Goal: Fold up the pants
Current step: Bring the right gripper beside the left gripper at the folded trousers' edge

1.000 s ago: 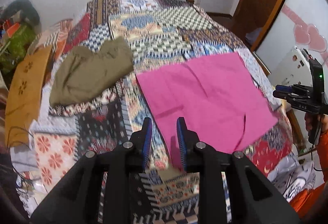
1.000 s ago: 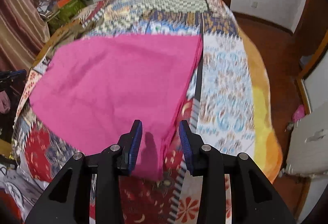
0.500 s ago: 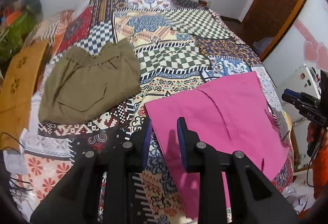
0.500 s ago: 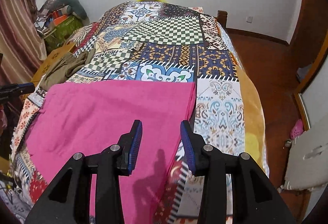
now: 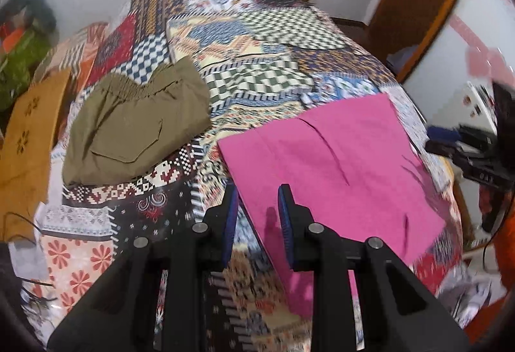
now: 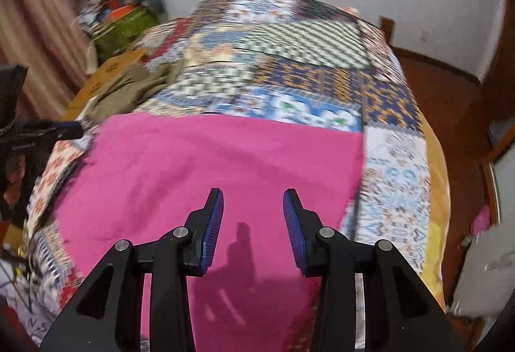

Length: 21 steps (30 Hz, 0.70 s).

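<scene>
Pink pants (image 5: 334,165) lie folded flat on the patchwork bedspread (image 5: 257,62); in the right wrist view they (image 6: 199,178) fill the near middle. My left gripper (image 5: 257,207) is open and empty, hovering over the pants' left edge. My right gripper (image 6: 252,210) is open wider and empty, above the pants' near part, left of their right edge. Each gripper shows at the other view's side: the right one (image 5: 463,146), the left one (image 6: 38,133).
Folded olive pants (image 5: 135,126) lie on the bed to the left of the pink ones, also seen far left (image 6: 128,88). A tan board (image 5: 29,139) leans at the bed's left. A wooden door (image 5: 415,4) and bare floor (image 6: 457,113) lie to the right.
Both grippers rose and pulled back from the pink pants, then dipped toward them again. The right gripper's jaws have opened wider. The pants lie still.
</scene>
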Motion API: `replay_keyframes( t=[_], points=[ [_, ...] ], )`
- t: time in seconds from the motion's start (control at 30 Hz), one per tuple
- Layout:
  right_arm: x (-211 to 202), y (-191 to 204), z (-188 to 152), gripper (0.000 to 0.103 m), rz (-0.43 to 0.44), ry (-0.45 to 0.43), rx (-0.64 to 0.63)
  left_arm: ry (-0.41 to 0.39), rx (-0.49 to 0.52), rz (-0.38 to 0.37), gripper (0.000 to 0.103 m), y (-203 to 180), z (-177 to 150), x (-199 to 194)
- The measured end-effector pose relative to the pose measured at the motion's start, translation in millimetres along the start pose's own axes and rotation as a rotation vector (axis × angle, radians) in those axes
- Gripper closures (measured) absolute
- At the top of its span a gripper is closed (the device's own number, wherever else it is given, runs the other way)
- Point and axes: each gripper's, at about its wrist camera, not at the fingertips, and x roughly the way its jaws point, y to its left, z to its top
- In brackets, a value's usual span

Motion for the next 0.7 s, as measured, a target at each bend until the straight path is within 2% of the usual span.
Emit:
replay_keyframes(
  t=[0.13, 0.4, 0.53, 0.7],
  points=[
    [-9.9, 33.6, -1.8, 0.068, 0.05, -0.015, -0.061, 0.025, 0.082, -0.018, 0.071, -23.4, -24.3, -13.7],
    [-13.3, 92.4, -17.1, 0.068, 0.122, 0.006, -0.158, 0.09, 0.219, 0.0, 0.071, -57.1, -71.0, -15.6],
    [-9.6, 107.6, -21.6, 0.068, 0.135, 0.032, -0.191, 0.115, 0.232, 0.012, 0.071, -59.1, -82.4, -8.7],
    [-3.5, 120.2, -25.8, 0.068, 0.139, 0.064, -0.225, 0.118, 0.282, 0.071, 0.07, -67.8, -86.1, 2.3]
  ],
)
